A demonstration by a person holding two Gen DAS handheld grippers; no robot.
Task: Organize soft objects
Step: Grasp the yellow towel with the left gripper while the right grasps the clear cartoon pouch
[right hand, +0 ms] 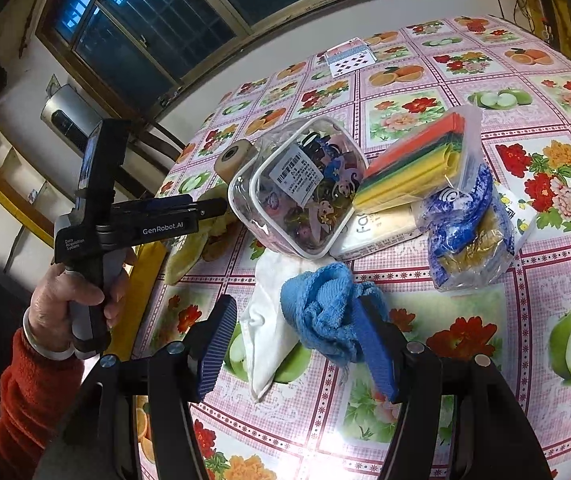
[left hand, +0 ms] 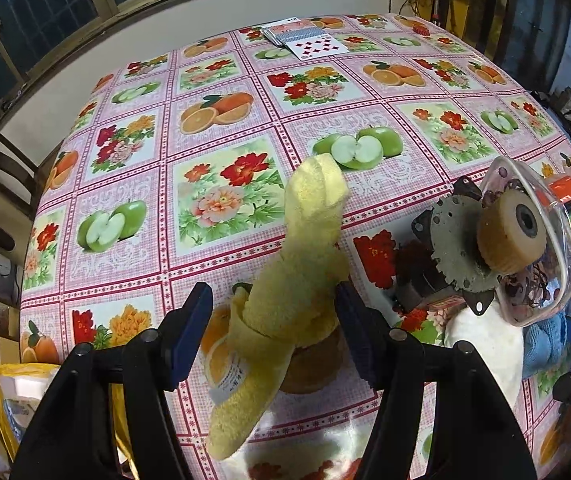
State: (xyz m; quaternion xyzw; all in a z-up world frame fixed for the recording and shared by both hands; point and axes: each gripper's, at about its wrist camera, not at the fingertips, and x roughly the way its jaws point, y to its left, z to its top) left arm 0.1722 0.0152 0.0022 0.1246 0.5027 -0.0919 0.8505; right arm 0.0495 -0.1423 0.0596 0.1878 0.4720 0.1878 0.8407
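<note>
A twisted yellow cloth (left hand: 305, 248) lies on the fruit-print tablecloth (left hand: 213, 196), draped over a round brown object (left hand: 313, 368). My left gripper (left hand: 273, 332) stands open around the cloth's middle, and the cloth rests against the right finger (left hand: 355, 332). A crumpled blue cloth (right hand: 321, 308) lies on a white cloth (right hand: 269, 328). My right gripper (right hand: 295, 344) is open around the blue cloth, whose folds touch the right finger (right hand: 375, 352). In the right wrist view a hand (right hand: 65, 300) holds the left gripper's handle.
A clear box of hair accessories (right hand: 301, 188) leans on a tape roll (left hand: 511, 232) and a toothed metal part (left hand: 457, 240). A bagged pack of coloured strips (right hand: 417, 168), a blue-white bag (right hand: 469, 232), a white box (right hand: 377, 228) and playing cards (left hand: 305, 38) lie around.
</note>
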